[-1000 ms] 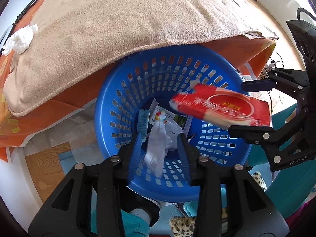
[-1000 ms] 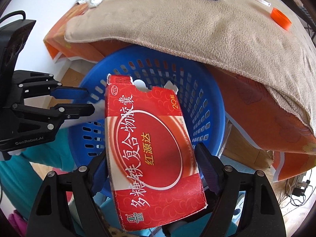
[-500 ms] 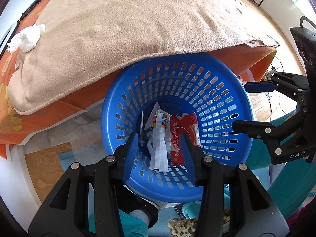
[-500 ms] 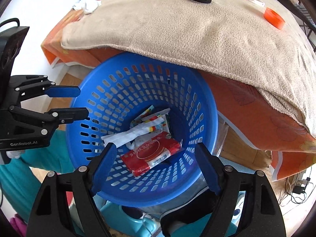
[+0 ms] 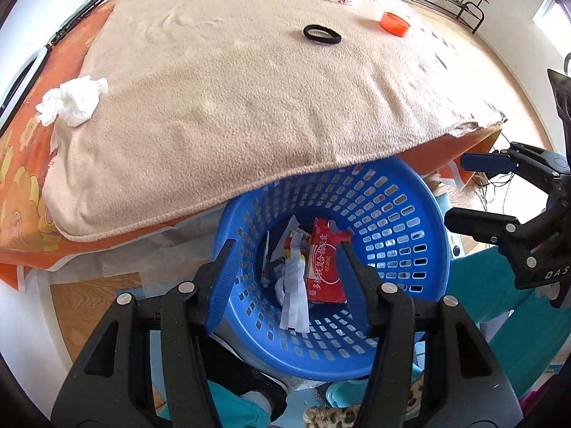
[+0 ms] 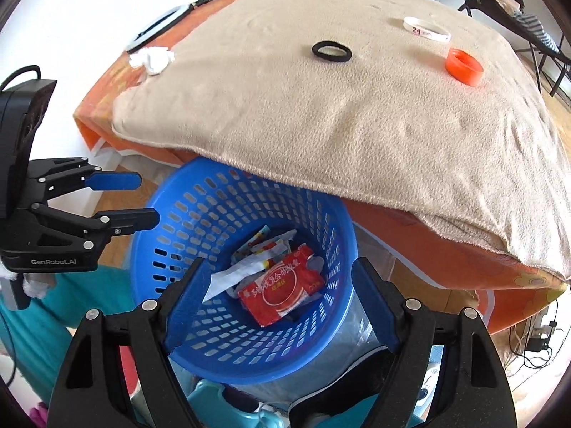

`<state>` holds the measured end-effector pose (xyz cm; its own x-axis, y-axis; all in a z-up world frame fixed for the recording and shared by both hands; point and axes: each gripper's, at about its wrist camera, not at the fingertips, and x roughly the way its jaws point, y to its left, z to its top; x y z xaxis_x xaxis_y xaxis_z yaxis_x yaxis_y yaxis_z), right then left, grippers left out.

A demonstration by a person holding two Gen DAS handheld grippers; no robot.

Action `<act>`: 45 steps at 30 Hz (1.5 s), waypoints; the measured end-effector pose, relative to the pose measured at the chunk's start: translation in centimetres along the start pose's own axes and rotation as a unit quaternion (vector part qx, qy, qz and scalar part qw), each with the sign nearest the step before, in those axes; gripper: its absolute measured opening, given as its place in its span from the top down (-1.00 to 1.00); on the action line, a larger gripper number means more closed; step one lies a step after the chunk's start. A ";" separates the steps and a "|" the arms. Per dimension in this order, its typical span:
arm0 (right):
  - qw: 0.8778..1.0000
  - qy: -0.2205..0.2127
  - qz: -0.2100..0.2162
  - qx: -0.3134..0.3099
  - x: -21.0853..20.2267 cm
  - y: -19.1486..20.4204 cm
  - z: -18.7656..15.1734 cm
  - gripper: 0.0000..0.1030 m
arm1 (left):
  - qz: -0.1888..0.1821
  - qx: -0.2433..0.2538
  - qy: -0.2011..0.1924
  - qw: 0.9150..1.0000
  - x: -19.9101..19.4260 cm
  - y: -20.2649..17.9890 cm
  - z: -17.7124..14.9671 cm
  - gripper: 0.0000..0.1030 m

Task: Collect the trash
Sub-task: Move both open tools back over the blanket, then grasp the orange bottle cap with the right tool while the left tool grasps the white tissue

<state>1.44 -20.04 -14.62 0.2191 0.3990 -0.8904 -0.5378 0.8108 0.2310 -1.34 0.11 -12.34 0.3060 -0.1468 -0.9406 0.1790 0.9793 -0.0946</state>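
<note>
Both tongs hang over the basket [image 5: 403, 214], pointing steeply down into it. The left tongs [image 5: 285, 267] have just been opening and grip nothing; only the litter far below shows in their gap. The right tongs [image 6: 282, 292] stand wide apart and empty too.

Straight below them, on the basket floor, lie the red box [image 6: 282, 289] and some white wrappers [image 5: 294, 296], already collected. The box lies flat, its long axis running slantwise across the right tongs' gap.

Beyond the tongs, up on the blanket [image 5: 232, 100], the remaining bits sit well apart. The tissue [image 5: 71, 103], off to the left tongs' far left at the blanket's edge, looks light, soft and crushable, with no clear axis; a pinch anywhere across the wad should hold. The hair tie [image 6: 332, 51] lies flat, an oval loop with its length sideways; it is limp, so pinching one strand seems best. The cap [image 6: 464, 67] sits open side up, stiff and possibly slick; grip it across the rim. The band [image 6: 426, 30] beyond is thin and flexible.
</note>
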 end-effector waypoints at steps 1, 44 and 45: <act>1.000 -0.005 0.000 0.000 -0.2 0.0 0.3 -0.58 | 0.001 -0.001 -0.004 1.000 -0.3 0.1 0.4 -0.13; 0.984 -0.094 -0.127 0.087 -0.6 -13.3 13.1 -0.59 | 0.100 -0.144 -0.028 0.984 1.8 18.1 10.6 -0.03; 0.983 -0.092 -0.125 0.094 -0.4 -13.7 13.1 -0.59 | 0.095 -0.148 -0.027 0.984 2.0 18.1 10.7 -0.02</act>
<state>19.38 -25.68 -12.24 0.4776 0.2337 -0.8469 -0.2917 0.9515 0.0981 12.54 16.03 -12.49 0.3576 0.0438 -0.9329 -0.1642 0.9863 -0.0166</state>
